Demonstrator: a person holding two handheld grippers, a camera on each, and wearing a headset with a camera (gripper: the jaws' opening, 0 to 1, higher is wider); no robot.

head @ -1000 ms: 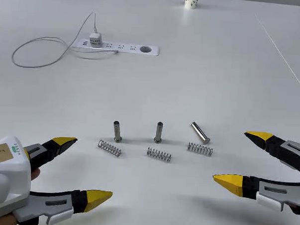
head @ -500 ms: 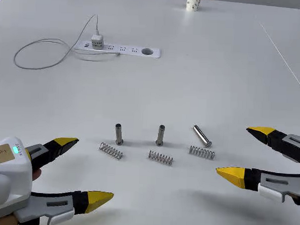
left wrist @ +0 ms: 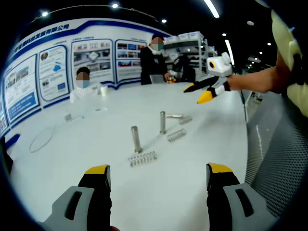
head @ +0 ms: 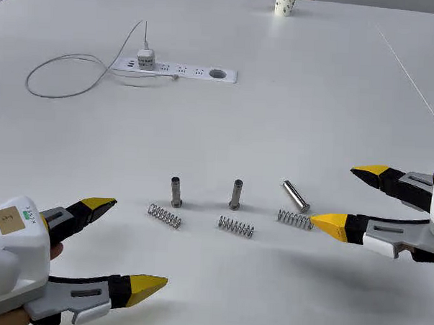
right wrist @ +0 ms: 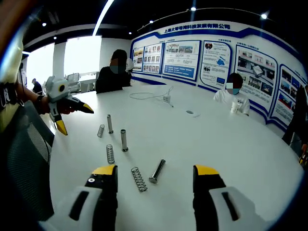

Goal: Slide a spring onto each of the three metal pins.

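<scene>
**Nothing held, nothing threaded**

At the near left, the left gripper [head: 131, 241] hovers over the smooth, matte white table [head: 291, 122]. It has a blocky white plastic body and black jaws ending in yellow wedge tips. The jaws are spread wide and hold nothing.

Far behind it lies a flat white power strip [head: 181, 70], with a thin pale cable [head: 59, 75] looping away in a loose oval.

The left pin [head: 176, 192], a short grey steel cylinder with a slightly flared foot, stands upright. The left spring [head: 164, 215], a fine wire coil, lies on its side just in front of it, slightly slanted.

The middle pin [head: 236, 194] has the same shape and also stands upright, with the middle spring [head: 236, 226] lying just before it. A speckled paper cup [head: 284, 3] stands at the far edge.

The right pin [head: 295, 195], shinier than the others, lies tipped over at a slant. The right spring [head: 294, 219] rests just in front of it.

The right gripper [head: 339, 197] reaches in from the right, its jaws gaping wide and empty. Its nearer yellow tip sits at the right spring's end, and I cannot tell whether it touches.
</scene>
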